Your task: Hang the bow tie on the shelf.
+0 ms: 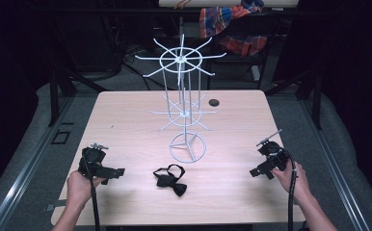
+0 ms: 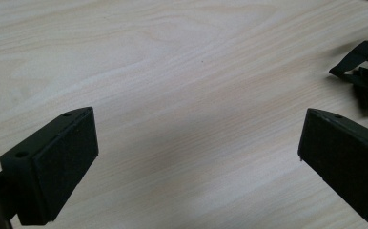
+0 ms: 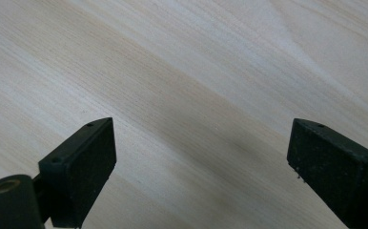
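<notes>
Risk first, high view: left tongs (image 1: 119,172) and right tongs (image 1: 255,173) both sit low over the table (image 1: 126,115), each holding nothing, with the black bow tie (image 1: 171,179) lying flat between them, nearer the left pair, and the white wire rack (image 1: 184,110) standing just beyond it. Likely failure is a pinch on the thin strap loop alone, so the bow dangles and snags a rack arm, or a swing that knocks the light rack over. Left gripper view: jaws spread wide, bare table between them, bow tie (image 2: 365,76) off past the right-hand jaw; closing from here would miss. Right gripper view: jaws equally wide apart, bare wood grain between them, so I judge this pair needs a long reach, and a low sweep could shove the tie.
</notes>
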`<control>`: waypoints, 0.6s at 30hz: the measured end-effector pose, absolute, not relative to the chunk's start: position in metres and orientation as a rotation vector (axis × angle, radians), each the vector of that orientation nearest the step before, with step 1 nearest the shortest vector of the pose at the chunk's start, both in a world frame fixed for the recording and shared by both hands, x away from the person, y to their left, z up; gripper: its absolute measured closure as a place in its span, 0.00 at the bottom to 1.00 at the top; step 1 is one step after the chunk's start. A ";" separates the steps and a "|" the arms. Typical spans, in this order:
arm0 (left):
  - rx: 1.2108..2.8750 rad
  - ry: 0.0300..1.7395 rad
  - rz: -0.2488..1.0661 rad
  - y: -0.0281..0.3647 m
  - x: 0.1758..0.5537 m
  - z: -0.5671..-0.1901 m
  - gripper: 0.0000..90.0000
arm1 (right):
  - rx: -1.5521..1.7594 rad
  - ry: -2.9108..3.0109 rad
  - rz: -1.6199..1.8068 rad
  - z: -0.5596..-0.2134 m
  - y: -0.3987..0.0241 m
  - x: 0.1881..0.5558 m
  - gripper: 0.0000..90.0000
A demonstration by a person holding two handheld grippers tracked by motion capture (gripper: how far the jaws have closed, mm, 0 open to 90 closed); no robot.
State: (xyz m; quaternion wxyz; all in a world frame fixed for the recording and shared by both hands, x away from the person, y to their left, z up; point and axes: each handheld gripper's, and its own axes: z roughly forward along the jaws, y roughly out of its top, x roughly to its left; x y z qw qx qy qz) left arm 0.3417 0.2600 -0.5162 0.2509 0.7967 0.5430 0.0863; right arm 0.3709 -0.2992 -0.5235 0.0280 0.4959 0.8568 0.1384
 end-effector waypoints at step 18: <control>2.142 1.337 0.228 0.240 0.341 -0.506 0.00 | 1.500 2.656 0.429 -0.524 -0.296 0.371 0.10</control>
